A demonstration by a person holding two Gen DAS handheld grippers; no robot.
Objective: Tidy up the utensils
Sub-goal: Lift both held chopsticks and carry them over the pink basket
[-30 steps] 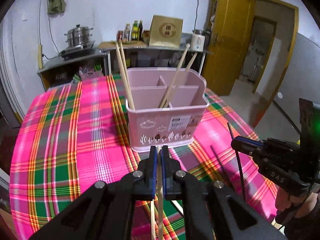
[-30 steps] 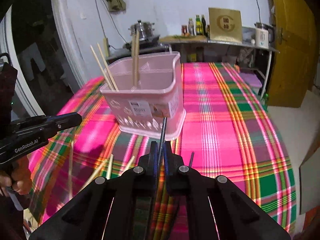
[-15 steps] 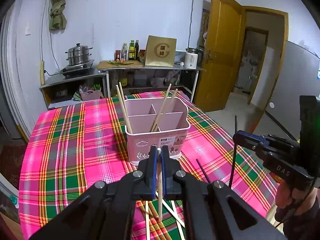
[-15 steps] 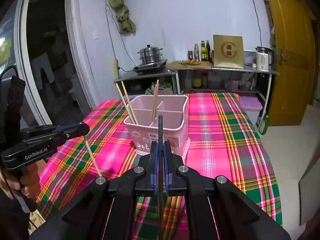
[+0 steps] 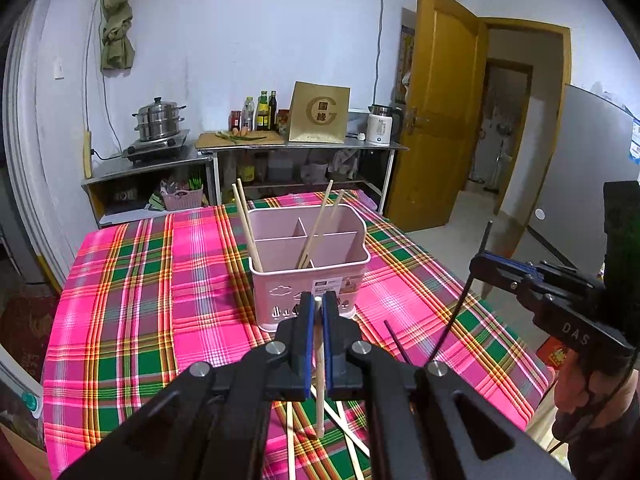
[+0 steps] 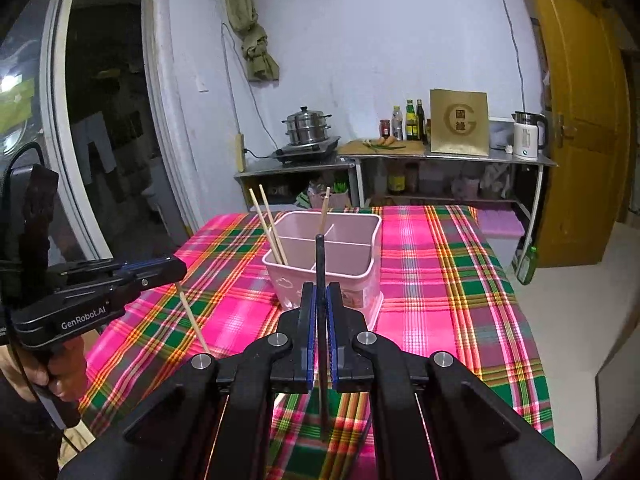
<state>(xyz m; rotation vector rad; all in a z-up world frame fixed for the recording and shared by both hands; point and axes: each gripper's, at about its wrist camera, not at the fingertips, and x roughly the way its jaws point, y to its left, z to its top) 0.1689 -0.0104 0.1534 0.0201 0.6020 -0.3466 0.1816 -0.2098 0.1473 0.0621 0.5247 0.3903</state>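
A pink divided utensil caddy point(image 5: 308, 268) stands mid-table on the plaid cloth, with several wooden chopsticks leaning in its compartments; it also shows in the right wrist view point(image 6: 332, 256). My left gripper point(image 5: 317, 312) is shut on a wooden chopstick point(image 5: 319, 376), held upright above the table in front of the caddy. My right gripper point(image 6: 320, 304) is shut on a black chopstick point(image 6: 321, 264), held upright and raised, to the right of the caddy point(image 5: 476, 280). Loose wooden chopsticks point(image 5: 344, 428) and a black chopstick point(image 5: 396, 342) lie on the cloth below my left gripper.
The round table point(image 5: 152, 280) has a pink and green plaid cloth. Behind it stand metal counters with a steamer pot point(image 5: 158, 120), bottles, a gold box point(image 5: 319, 118) and a kettle point(image 5: 382, 124). A yellow door point(image 5: 444, 120) stands open at right.
Both grippers have risen and pulled back from the caddy, each lifting its chopstick off the table. The caddy looks smaller and farther now.
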